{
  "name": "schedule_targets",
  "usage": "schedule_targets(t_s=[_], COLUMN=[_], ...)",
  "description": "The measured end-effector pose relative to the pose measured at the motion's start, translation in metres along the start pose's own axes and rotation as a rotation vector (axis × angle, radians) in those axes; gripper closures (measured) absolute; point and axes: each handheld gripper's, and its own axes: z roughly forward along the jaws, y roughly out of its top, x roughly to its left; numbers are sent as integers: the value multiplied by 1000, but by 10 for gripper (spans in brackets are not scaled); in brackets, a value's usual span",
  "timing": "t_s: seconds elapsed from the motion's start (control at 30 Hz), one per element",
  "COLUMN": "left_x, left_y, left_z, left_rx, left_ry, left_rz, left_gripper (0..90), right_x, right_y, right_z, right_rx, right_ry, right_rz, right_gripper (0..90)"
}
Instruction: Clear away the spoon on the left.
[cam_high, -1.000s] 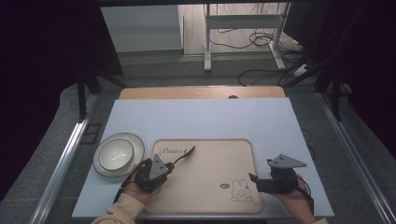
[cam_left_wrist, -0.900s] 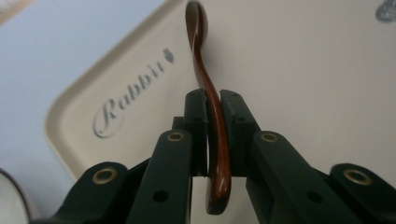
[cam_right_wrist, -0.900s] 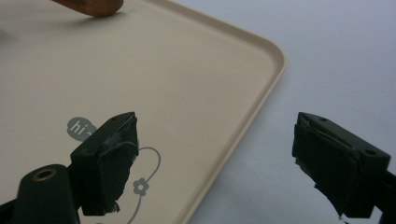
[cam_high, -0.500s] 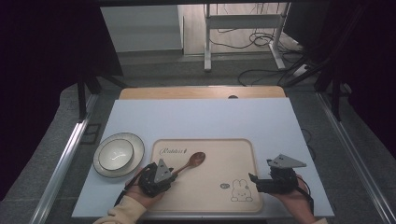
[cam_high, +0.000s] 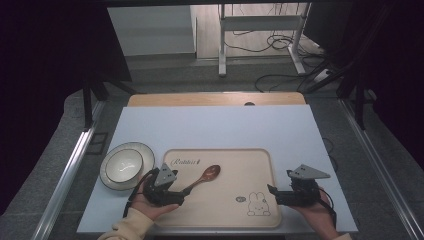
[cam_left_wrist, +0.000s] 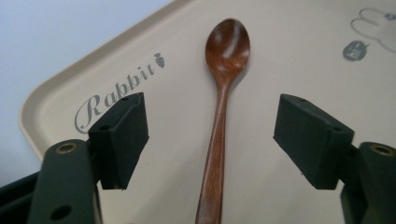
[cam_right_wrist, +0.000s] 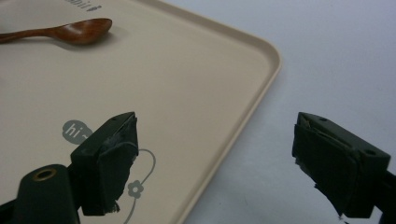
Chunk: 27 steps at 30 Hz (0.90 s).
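A dark brown wooden spoon (cam_left_wrist: 223, 112) lies flat on the beige rectangular rabbit-print tray (cam_high: 235, 172), bowl toward the tray's "Rabbit" lettering. The left gripper (cam_left_wrist: 212, 140) has just been opening its jaws; they straddle the handle without touching it. The right gripper (cam_right_wrist: 229, 163) hangs wide open over the tray's right rim.

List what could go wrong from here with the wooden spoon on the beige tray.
1. The left gripper has just been opening; the dark brown wooden spoon lies loose on the beige rabbit-print tray, its handle between the spread jaws without touching them. Pulling back crookedly could catch and skew it.
2. The white ceramic bowl sits close beside that hand; a wide swing might knock it.
3. The right gripper, open, straddles the tray's rim; lowering could nudge the tray.
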Motion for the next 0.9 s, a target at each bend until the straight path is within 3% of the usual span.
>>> schedule_targets(t_s=[0.17,0.43,0.6,0.8,0.9], left_x=[3,10,18,24,26], left_y=[-1,2,-5,-26,-29], left_z=[-3,-23,-44,-58,-61], left_rx=[0,-47,-90,-72,-71], left_ry=[-8,33,70,76,77], left_rz=[-12,-31,-75,-98,-95], left_gripper=[237,228,226,228,229], right_x=[0,-3,-4,-11,-13], right_y=[-2,-6,-8,-9,-9], right_z=[-1,-10,-18,-16,-13], right_rx=[4,-1,-18,-14,-4], right_ry=[10,1,-15,-29,-26], right_rz=[-15,-26,-3,18,23], right_gripper=[148,148,148,149,148])
